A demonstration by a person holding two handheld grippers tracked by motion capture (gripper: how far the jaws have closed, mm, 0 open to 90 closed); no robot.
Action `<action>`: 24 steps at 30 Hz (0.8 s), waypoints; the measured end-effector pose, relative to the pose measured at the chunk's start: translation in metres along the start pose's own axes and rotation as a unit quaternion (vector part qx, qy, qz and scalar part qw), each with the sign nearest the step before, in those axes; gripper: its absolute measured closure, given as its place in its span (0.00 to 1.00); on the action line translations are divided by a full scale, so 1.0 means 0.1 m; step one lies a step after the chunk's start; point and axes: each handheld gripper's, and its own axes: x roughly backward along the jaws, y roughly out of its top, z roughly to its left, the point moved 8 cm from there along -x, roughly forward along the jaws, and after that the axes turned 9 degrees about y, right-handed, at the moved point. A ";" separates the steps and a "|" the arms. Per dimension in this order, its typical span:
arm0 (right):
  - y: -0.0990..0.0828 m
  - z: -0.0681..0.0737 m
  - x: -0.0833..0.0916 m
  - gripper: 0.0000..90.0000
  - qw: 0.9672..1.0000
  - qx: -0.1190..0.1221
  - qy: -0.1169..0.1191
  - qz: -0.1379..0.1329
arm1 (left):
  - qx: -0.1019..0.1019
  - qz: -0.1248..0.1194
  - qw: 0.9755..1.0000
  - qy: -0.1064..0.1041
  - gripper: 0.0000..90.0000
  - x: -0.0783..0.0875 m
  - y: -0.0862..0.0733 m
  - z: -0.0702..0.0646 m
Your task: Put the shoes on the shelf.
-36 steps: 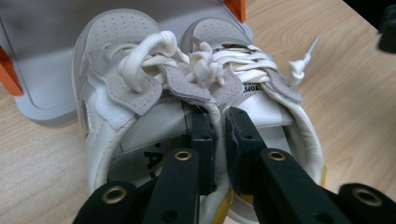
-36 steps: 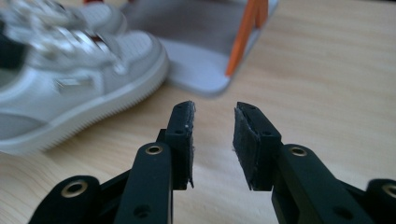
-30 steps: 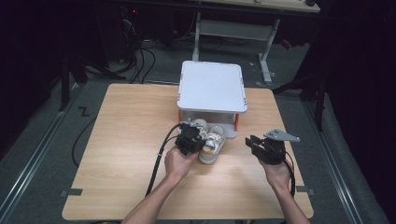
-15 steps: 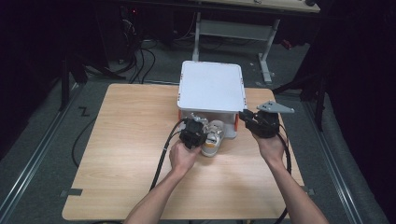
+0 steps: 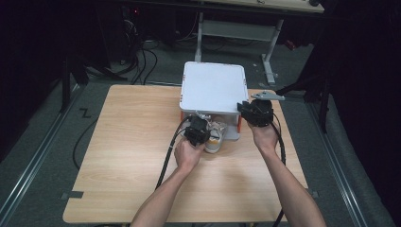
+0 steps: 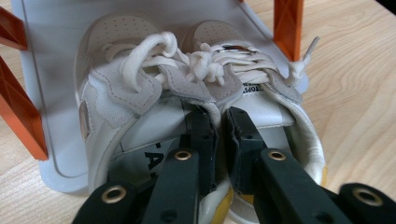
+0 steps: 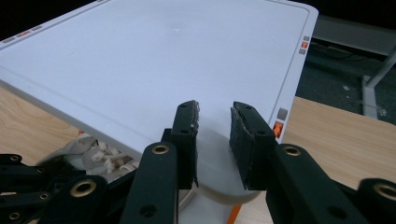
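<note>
A pair of white and beige sneakers lies toes-first on the lower plate of a white two-level rack with orange posts. My left gripper is shut on the sneakers, pinching their two inner collars together at the heel end. From above, the left gripper sits at the rack's front edge with the sneakers half under the top plate. My right gripper is open over the front right corner of the rack's top plate, nothing between its jaws; from above, the right gripper is beside that corner.
The rack stands at the far middle of a wooden table. Black cables trail from both grippers across the table toward the near edge. Dark floor, cables and desk legs lie beyond the far edge.
The left gripper has carried the sneakers forward onto the rack's lower plate. The right gripper has moved from the table's right side up to the rack's front right corner.
</note>
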 end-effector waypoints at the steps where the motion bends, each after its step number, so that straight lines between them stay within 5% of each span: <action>1: 0.01 -0.01 -0.01 0.79 1.000 -0.005 0.002 -0.002 | 0.005 0.000 1.000 0.003 0.91 -0.02 0.00 0.01; 15: 0.01 -0.01 -0.05 0.79 1.000 -0.002 0.005 -0.011 | 0.009 0.004 1.000 0.006 0.73 -0.06 0.01 0.03; 24: 0.01 -0.01 -0.04 0.79 1.000 0.000 0.004 -0.010 | 0.012 -0.018 1.000 -0.003 0.55 0.11 0.06 0.02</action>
